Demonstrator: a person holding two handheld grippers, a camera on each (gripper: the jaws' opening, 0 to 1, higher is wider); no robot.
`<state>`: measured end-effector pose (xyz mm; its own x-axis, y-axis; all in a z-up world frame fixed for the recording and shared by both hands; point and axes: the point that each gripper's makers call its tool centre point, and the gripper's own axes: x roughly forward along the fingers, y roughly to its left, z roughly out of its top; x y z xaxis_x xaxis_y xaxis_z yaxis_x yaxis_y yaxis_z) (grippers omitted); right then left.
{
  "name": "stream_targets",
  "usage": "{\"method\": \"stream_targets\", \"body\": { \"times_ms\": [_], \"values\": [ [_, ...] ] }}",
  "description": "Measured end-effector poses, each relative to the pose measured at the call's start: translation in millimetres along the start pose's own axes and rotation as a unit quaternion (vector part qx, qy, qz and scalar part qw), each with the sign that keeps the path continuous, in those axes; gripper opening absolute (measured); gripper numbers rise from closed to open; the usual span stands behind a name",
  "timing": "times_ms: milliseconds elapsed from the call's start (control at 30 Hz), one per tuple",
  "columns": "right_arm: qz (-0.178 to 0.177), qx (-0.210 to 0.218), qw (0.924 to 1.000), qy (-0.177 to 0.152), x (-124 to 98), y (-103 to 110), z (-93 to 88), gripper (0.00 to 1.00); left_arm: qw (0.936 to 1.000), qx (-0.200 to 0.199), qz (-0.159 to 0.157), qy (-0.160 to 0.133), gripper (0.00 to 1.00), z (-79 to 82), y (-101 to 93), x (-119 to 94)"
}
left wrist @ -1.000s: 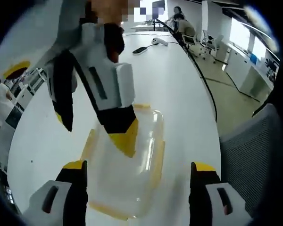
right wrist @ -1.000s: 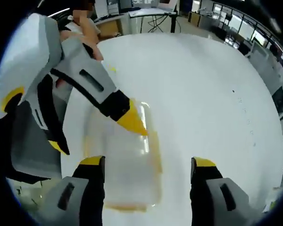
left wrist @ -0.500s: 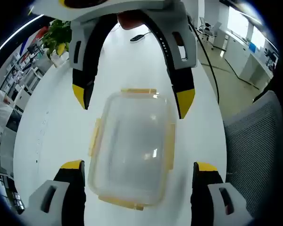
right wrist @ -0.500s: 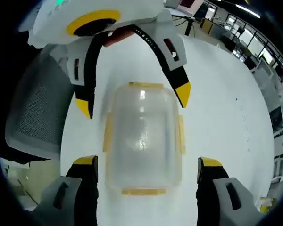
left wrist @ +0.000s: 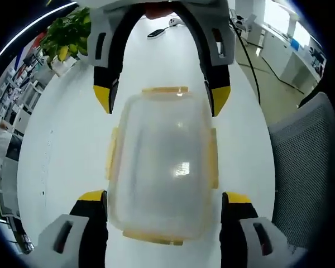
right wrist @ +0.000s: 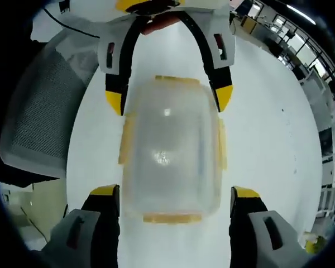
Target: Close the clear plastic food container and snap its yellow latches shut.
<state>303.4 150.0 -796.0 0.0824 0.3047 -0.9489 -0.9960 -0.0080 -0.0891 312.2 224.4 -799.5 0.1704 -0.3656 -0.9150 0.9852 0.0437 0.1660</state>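
Note:
The clear plastic container [left wrist: 162,162] lies on the white table [left wrist: 56,139] with its lid on and a yellow latch on each side. Its side latches [left wrist: 213,159] look flared outward. My left gripper [left wrist: 163,201] is open, its jaws straddling the container's near end with small gaps. Facing it, my right gripper [left wrist: 162,99] is open around the far end. In the right gripper view the same container [right wrist: 170,148] lies between my right gripper [right wrist: 176,194] and the left gripper [right wrist: 168,99], both wide apart beside its corners. A hand holds each gripper at the top.
A grey mesh chair [left wrist: 310,156] stands close to the table edge, also seen as the chair [right wrist: 36,111]. A potted plant [left wrist: 64,44] and a small dark device [left wrist: 156,32] sit further back on the table. Desks and office chairs stand beyond.
A second ago the grippers crossed at an angle over the container. They have swung to face each other and moved in, so both pairs of jaws now straddle its ends.

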Motion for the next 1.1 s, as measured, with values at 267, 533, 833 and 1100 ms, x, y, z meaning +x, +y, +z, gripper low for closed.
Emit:
{"method": "stream_targets", "body": {
  "times_ms": [267,533,833,1100],
  "values": [
    [0.011,0.000,0.9999,0.006,1.9,1.9,-1.7,0.71,1.0000,0.002,-0.004,0.007,0.75,-1.5,3.7,4.3],
    [0.014,-0.001,0.9999,0.010,3.2,2.1,-1.6,0.70,1.0000,-0.001,-0.005,0.002,0.75,-1.7,3.5,5.0],
    [0.017,-0.001,0.9999,-0.001,4.0,2.1,-1.0,0.70,0.9999,-0.006,-0.003,-0.012,0.74,-1.1,3.5,4.0],
    [0.024,-0.021,0.9995,0.004,6.9,-1.3,3.7,0.70,0.9996,-0.025,0.002,-0.012,0.74,-5.6,4.0,2.9]
  ]
}}
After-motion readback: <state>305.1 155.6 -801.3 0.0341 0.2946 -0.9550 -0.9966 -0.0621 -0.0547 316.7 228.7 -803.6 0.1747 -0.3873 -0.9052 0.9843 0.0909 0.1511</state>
